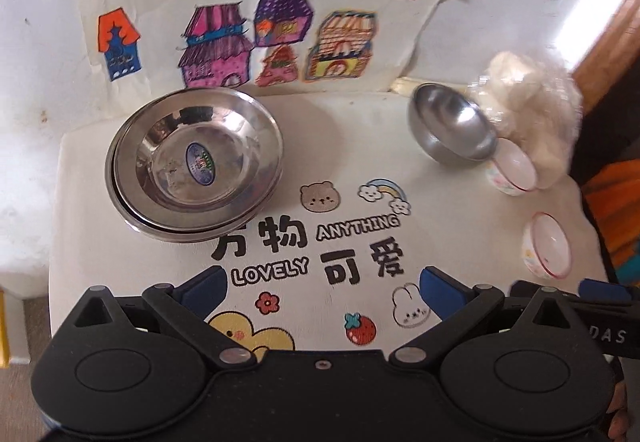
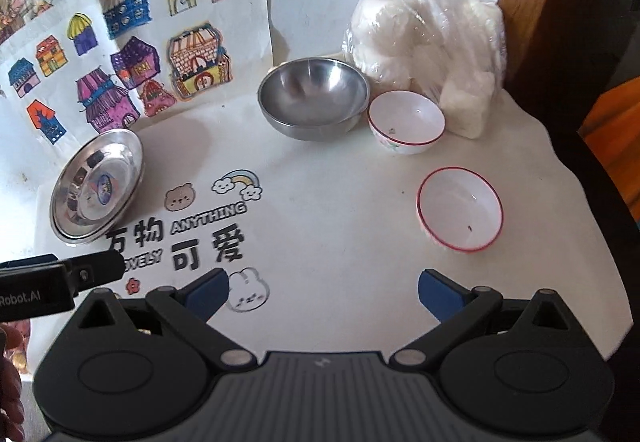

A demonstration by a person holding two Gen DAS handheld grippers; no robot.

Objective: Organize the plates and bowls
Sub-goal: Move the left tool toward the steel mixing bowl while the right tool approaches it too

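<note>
Lying beyond both gaping tongs [image 2: 322,292]: stacked steel plates [image 1: 195,163] left, bowls right.

- The left gripper [image 1: 322,288] has a matte black body with two rounded housings, each bearing a raised circular disc.
- Black linkage arms run from silver pivot pins near its middle out to blue pads [image 1: 206,288] at the tips.
- A small screw sits at the centre of its black top edge.
- The right gripper [image 2: 323,292] has the same black housings, discs, silver pins and blue pads [image 2: 438,292], but its centre plate is grey and ribbed with a small white mark.
- White lettering reads "Robot.AI" on the side of the left gripper as seen from the right wrist camera.
- Bare skin of a hand [image 2: 10,394] shows at the lower left edge.
</note>
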